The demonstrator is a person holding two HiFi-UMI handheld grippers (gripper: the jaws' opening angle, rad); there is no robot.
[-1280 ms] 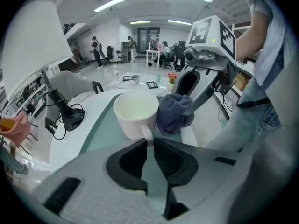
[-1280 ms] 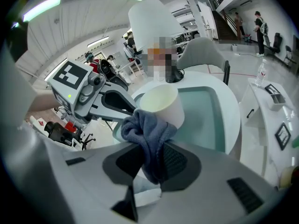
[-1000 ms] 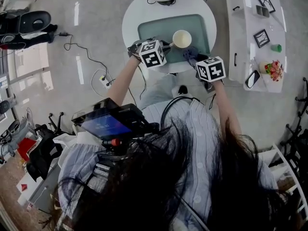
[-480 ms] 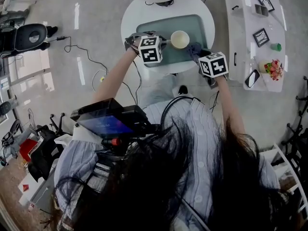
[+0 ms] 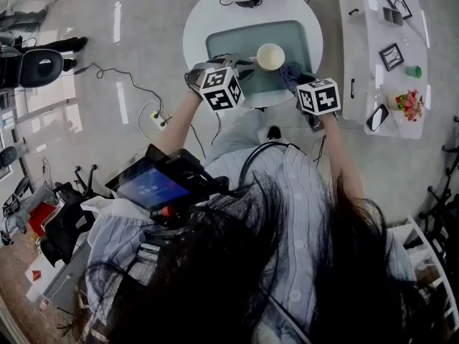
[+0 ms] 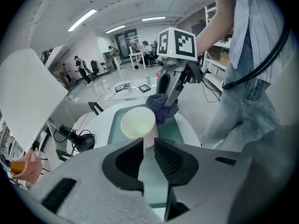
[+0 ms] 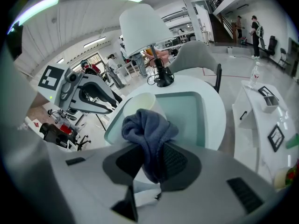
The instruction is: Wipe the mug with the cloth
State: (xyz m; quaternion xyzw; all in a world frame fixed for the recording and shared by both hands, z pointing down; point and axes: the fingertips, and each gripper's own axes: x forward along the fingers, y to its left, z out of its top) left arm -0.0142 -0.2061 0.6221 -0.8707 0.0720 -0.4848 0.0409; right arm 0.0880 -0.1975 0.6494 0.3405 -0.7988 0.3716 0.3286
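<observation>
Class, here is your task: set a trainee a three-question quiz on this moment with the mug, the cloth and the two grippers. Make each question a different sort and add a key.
1. True or false: the jaws of the left gripper stand wide open with nothing between them.
2. Multiple choice: what does the right gripper hold? A) the blue-grey cloth B) a spoon C) nothing
3. Fill in: in the head view, the mug shows over a green ___ on the round white table.

Key
1. False: they are shut on the mug.
2. A
3. mat
</observation>
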